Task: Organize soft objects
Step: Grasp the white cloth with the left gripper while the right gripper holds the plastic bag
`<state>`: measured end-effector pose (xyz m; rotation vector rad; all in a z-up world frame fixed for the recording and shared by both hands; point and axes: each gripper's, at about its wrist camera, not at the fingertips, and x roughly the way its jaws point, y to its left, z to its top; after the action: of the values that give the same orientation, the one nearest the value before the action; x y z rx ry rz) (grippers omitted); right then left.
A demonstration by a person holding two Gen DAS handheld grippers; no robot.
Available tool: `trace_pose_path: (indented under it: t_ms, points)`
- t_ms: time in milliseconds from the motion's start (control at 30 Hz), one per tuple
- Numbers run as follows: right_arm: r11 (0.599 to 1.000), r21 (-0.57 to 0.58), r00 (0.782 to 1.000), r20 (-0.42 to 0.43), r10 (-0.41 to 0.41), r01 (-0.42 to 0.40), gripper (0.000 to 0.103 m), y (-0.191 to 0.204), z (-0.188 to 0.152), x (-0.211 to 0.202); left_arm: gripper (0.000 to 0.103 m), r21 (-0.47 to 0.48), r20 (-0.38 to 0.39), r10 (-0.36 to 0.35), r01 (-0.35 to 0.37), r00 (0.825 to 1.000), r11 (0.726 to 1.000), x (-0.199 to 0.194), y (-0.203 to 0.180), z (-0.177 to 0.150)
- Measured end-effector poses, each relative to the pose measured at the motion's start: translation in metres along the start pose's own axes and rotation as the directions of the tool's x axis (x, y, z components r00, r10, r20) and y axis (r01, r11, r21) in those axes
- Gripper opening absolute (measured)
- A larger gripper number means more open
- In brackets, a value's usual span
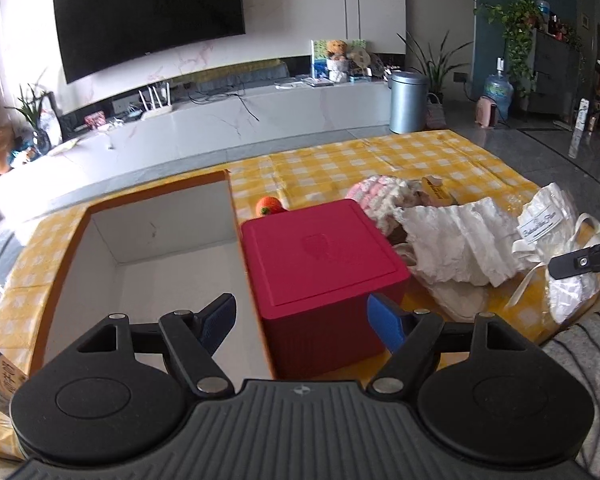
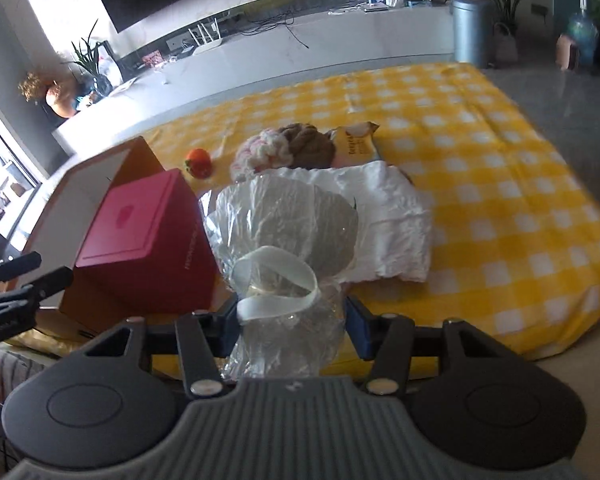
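The right gripper [image 2: 290, 326] squeezes a crinkly clear plastic bag [image 2: 284, 232] with a cream ribbon [image 2: 276, 280] tied on it. Its two blue fingers [image 2: 358, 328] press the bag from both sides, and the bag is lifted above the yellow checked cloth [image 2: 480, 184]. The left gripper [image 1: 302, 322] has its fingers wide apart with nothing held. It hangs over the edge of the red box [image 1: 320, 256], which sits beside the open cardboard box [image 1: 148, 248]. A white frilly cloth [image 2: 388, 220], a pink and white knitted thing [image 2: 260, 148] and a small orange toy [image 2: 199, 162] lie on the checked cloth.
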<state>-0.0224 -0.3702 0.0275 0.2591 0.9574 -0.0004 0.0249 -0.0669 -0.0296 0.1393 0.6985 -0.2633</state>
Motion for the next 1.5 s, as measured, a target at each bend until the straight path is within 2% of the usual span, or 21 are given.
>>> trace_pose_path:
  t_ms: [133, 233, 300, 433, 533, 600, 667, 800, 967, 1100, 1267, 1333, 1500]
  points:
    - [0.999, 0.002, 0.999, 0.009, -0.039, 0.039, 0.054, -0.012, -0.005, 0.002, 0.088, -0.056, -0.077, -0.106, 0.102, 0.991, 0.993, 0.013, -0.014, 0.011]
    - [0.997, 0.021, 0.997, 0.033, -0.070, 0.069, 0.054, -0.014, -0.006, 0.007, 0.089, -0.028, -0.114, -0.171, 0.169, 0.979, 0.985, 0.029, -0.036, 0.017]
    - [0.995, 0.039, 0.994, 0.062, -0.089, 0.087, 0.054, -0.016, -0.008, 0.007, 0.088, 0.010, -0.141, -0.175, 0.178, 0.974, 0.984, 0.041, -0.054, 0.017]
    - [0.985, 0.065, 0.968, 0.186, -0.167, 0.157, 0.054, -0.012, -0.015, -0.005, 0.088, 0.064, -0.134, -0.157, 0.166, 0.979, 0.984, 0.055, -0.079, 0.012]
    - [0.982, 0.078, 0.951, 0.244, -0.187, 0.173, 0.054, -0.013, -0.019, -0.008, 0.088, 0.055, -0.154, -0.245, 0.256, 0.957, 0.965, 0.063, -0.084, 0.021]
    - [0.975, 0.133, 0.944, 0.259, -0.206, 0.177, 0.054, -0.020, -0.022, -0.007, 0.089, 0.082, -0.151, -0.260, 0.275, 0.954, 0.958, 0.068, -0.088, 0.030]
    - [0.968, 0.179, 0.944, 0.249, -0.216, 0.174, 0.054, -0.028, -0.024, -0.002, 0.090, 0.090, -0.153, -0.261, 0.277, 0.953, 0.957, 0.074, -0.093, 0.036]
    - [0.962, 0.213, 0.947, 0.232, -0.222, 0.173, 0.054, -0.036, -0.030, 0.008, 0.090, 0.053, -0.211, -0.240, 0.256, 0.948, 0.965, 0.095, -0.102, 0.039]
    - [0.933, 0.310, 0.919, 0.284, -0.274, 0.182, 0.054, -0.043, -0.041, -0.001, 0.090, -0.007, -0.183, -0.253, 0.256, 0.950, 0.967, 0.114, -0.103, 0.050]
    - [0.923, 0.340, 0.915, 0.284, -0.285, 0.181, 0.054, -0.047, -0.045, -0.001, 0.091, 0.021, -0.250, -0.266, 0.280, 0.931, 0.960, 0.134, -0.105, 0.062]
    - [0.923, 0.333, 0.907, 0.296, -0.298, 0.194, 0.054, -0.043, -0.046, 0.000, 0.093, 0.006, -0.313, -0.221, 0.234, 0.924, 0.972, 0.159, -0.104, 0.072]
    - [0.922, 0.335, 0.907, 0.297, -0.298, 0.193, 0.054, -0.043, -0.046, 0.001, 0.095, 0.020, -0.318, -0.201, 0.218, 0.927, 0.976, 0.166, -0.105, 0.076]
    - [0.908, 0.387, 0.910, 0.298, -0.289, 0.162, 0.054, -0.060, -0.035, -0.002, 0.095, 0.027, -0.343, -0.231, 0.256, 0.910, 0.966, 0.172, -0.104, 0.080]
